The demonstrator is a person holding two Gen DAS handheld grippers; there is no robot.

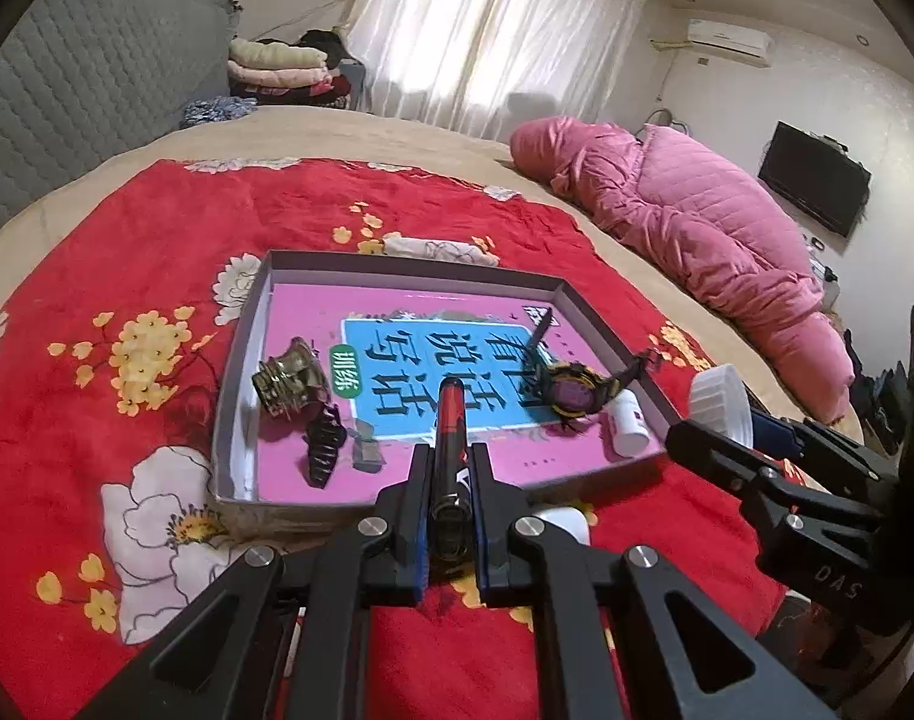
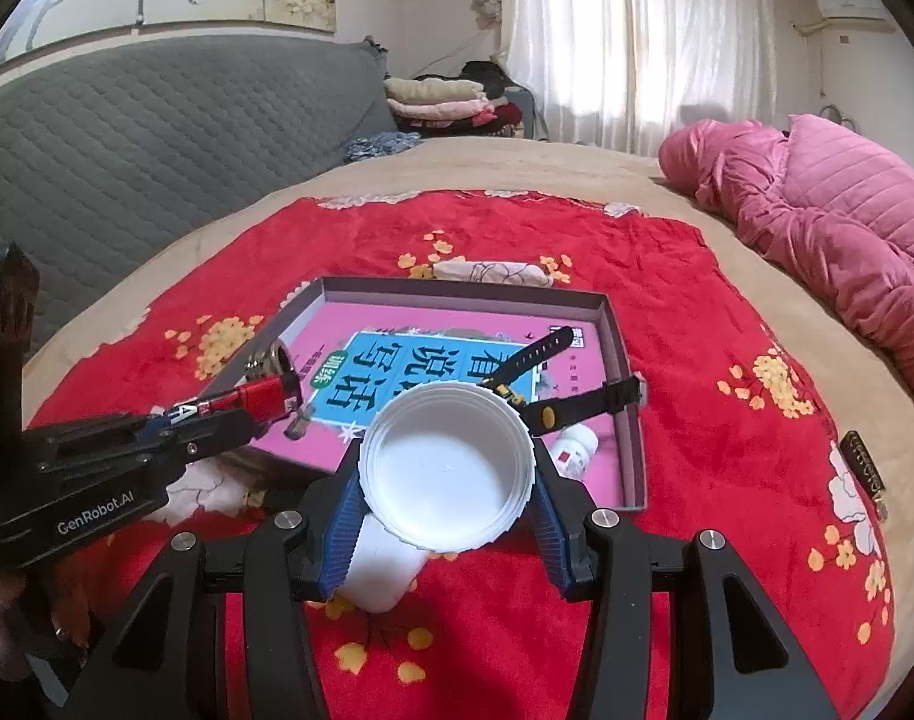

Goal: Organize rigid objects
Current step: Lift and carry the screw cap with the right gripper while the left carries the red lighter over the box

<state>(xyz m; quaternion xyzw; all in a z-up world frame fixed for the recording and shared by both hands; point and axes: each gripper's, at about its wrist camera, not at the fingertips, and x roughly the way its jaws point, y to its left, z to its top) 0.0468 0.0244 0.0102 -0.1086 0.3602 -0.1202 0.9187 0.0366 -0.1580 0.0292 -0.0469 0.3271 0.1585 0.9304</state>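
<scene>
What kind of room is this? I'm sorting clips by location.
Most likely a bedroom in a home. The work happens on a bed under a red floral blanket, with a grey quilted headboard behind it, a pink padded coat lying on the bed, and a curtained window.

Plush red blanket (image 1: pixel 156 228); ribbed white plastic lid (image 2: pixel 450 468); glossy pen (image 1: pixel 450 438); matt cardboard tray (image 1: pixel 234 384).

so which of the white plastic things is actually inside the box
Only the small white pill bottle, lying on its side in the box's near right corner. The big white lid is in the right gripper, and the white container beneath lies on the blanket.
</scene>
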